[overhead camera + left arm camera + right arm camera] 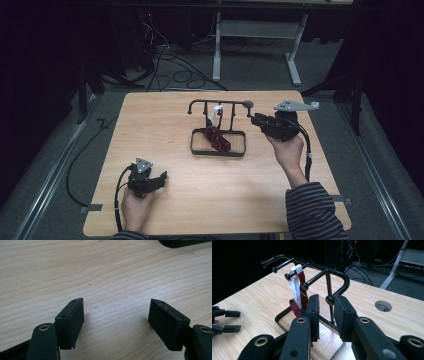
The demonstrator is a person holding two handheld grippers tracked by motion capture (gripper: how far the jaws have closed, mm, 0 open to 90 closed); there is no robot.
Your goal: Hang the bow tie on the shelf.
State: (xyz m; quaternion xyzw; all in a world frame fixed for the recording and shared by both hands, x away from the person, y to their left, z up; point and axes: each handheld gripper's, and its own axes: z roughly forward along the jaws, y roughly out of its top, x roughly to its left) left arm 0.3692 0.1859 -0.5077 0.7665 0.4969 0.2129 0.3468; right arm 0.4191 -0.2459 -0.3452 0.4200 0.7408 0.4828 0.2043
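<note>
High view: wooden table (200, 190) with a black wire rack (218, 127) near its far middle, a dark red strap with a white piece (216, 131) draped from one of its pegs down into the rack's base frame. Left claw (161, 179) held in left hand (136, 202) low near the table's front left, well apart from the rack. Right claw (254, 119) in right hand (287, 150), just beside the rack's right end

Left gripper view: left claw (116, 320) wide open, nothing between the jaws, bare table (100, 272) beneath

Right gripper view: right claw (326, 315) jaws narrowed to a small gap, the rack's (337, 277) upright post seen through the gap behind them; whether they pinch anything, cannot tell. Strap (298, 287) hangs from a peg just left of the jaws. Left claw (229, 320) far off at the left edge
</note>
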